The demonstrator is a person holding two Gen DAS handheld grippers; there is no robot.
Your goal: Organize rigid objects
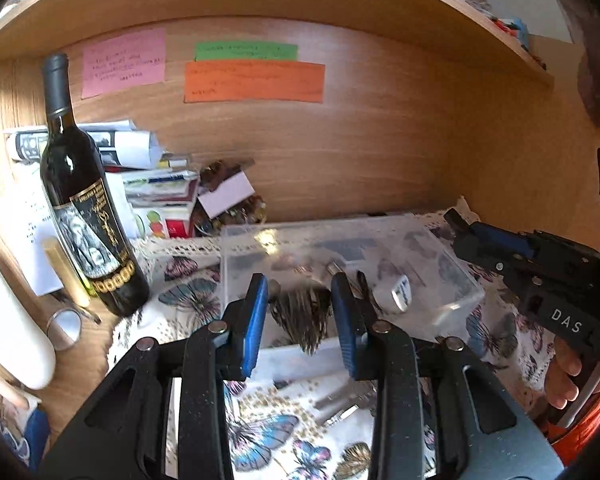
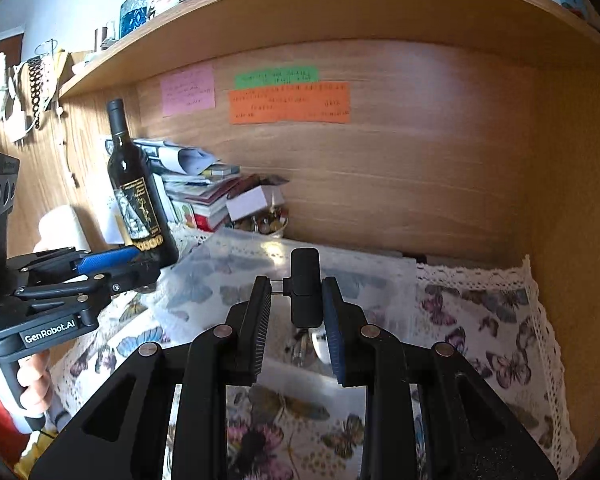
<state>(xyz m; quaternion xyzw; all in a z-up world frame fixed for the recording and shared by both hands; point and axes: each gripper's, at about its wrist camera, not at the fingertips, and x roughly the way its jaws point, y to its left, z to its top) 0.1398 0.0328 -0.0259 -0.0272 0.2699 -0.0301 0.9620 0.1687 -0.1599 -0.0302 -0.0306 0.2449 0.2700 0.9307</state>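
A clear plastic box (image 1: 440, 280) sits on a butterfly-print cloth under a wooden shelf. It holds a bundle of thin dark sticks (image 1: 300, 316), a small white-and-blue piece (image 1: 400, 292) and other small items. My left gripper (image 1: 300, 312) is open and empty, just in front of the box over the sticks. My right gripper (image 2: 296, 312) is shut on a black rectangular object (image 2: 306, 292), held upright above the box (image 2: 380, 280). The right gripper also shows at the right of the left wrist view (image 1: 540, 264).
A dark wine bottle (image 1: 88, 216) stands at the left, with a stack of books and papers (image 1: 152, 184) behind it. A white cylinder (image 1: 8, 320) and a tape roll (image 1: 66, 328) lie at the left edge. Metal pieces (image 1: 340, 404) lie on the cloth (image 1: 260, 432).
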